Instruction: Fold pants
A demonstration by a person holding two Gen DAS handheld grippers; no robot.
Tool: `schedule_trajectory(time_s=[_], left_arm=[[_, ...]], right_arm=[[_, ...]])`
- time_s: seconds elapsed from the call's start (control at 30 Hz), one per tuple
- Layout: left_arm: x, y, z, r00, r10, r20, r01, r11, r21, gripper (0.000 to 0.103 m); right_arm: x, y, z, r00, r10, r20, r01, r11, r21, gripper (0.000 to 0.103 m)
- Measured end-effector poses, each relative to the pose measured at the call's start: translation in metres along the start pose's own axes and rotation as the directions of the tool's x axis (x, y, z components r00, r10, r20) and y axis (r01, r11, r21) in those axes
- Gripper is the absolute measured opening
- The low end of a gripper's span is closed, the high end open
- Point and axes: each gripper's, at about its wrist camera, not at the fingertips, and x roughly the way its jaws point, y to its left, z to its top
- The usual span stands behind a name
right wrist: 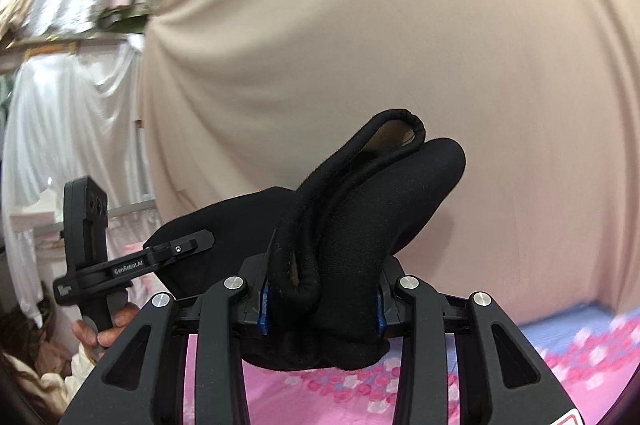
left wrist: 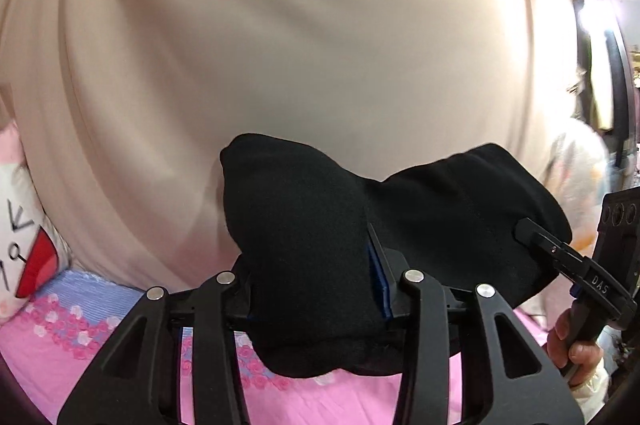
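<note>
I hold two hand-held grippers, one in each hand, and both are clenched on the same single pair of black pants (left wrist: 304,265). My left hand-held gripper (left wrist: 316,289) has a thick bunch of the cloth squeezed between its jaws; the fabric bulges up ahead of the fingers and sags below them. My right hand-held gripper (right wrist: 320,305) grasps another bunch, where a rolled hem or waistband edge (right wrist: 400,123) loops up in front of it. The pants stretch between the two grippers, lifted above the bed (left wrist: 80,345), which lies under both with its one pink flowered sheet. From the left one I see the right hand-held gripper off to my right, its finger (left wrist: 536,237) on the cloth and my right hand (left wrist: 572,341) on the handle. A beige curtain (left wrist: 300,25) hangs ahead of both. One pillow (left wrist: 20,225) lies to the left.
</note>
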Motion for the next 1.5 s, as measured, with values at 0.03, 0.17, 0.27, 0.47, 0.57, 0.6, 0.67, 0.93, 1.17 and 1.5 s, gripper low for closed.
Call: schedule_trajectory(time_s=[0.03, 0.17, 0.27, 0.47, 0.57, 0.6, 0.67, 0.93, 1.17, 1.5], left_arm=[[0.021, 0.005, -0.012, 1.0, 0.018, -0.023, -0.018, 1.0, 0.006, 0.04], [0.093, 0.018, -0.069, 0.99, 0.06, -0.129, -0.055, 0.998, 0.044, 0.04], [0.157, 0.031, -0.134, 0.952, 0.096, -0.292, -0.076, 0.994, 0.079, 0.04], [0.199, 0.071, -0.204, 0.837, 0.186, -0.514, -0.215, 0.977, 0.003, 0.077], [0.176, 0.077, -0.186, 0.814, 0.295, -0.5, -0.314, 0.948, 0.049, 0.078], [0.164, 0.076, -0.18, 0.785, 0.37, -0.497, -0.374, 0.923, 0.096, 0.078], [0.145, 0.075, -0.171, 0.762, 0.429, -0.485, -0.415, 0.899, 0.143, 0.078], [0.184, 0.029, -0.194, 0.723, 0.396, -0.567, -0.355, 0.916, 0.188, 0.088], [0.193, 0.043, -0.216, 0.68, 0.384, -0.625, -0.385, 0.912, 0.141, 0.088], [0.182, 0.035, -0.211, 0.685, 0.397, -0.611, -0.38, 0.91, 0.166, 0.088]], right_arm=[[0.012, -0.017, -0.011, 1.0, -0.005, -0.022, 0.005, 0.999, 0.039, 0.034], [0.067, -0.097, -0.085, 0.984, -0.039, -0.173, 0.075, 0.975, 0.209, 0.034], [0.101, -0.146, -0.154, 0.928, -0.088, -0.363, 0.211, 0.926, 0.314, 0.036], [0.093, -0.178, -0.18, 0.839, -0.155, -0.522, 0.388, 0.843, 0.373, 0.058], [0.05, -0.163, -0.162, 0.824, -0.345, -0.45, 0.496, 0.823, 0.276, 0.056], [0.039, -0.155, -0.155, 0.831, -0.365, -0.421, 0.494, 0.832, 0.254, 0.042], [0.035, -0.126, -0.141, 0.855, -0.327, -0.401, 0.431, 0.88, 0.202, 0.021], [0.104, -0.115, -0.186, 0.783, -0.26, -0.565, 0.407, 0.901, 0.15, 0.001], [0.085, -0.095, -0.168, 0.784, -0.306, -0.541, 0.419, 0.903, 0.097, 0.014], [0.063, -0.077, -0.192, 0.744, -0.265, -0.613, 0.445, 0.881, 0.159, 0.014]])
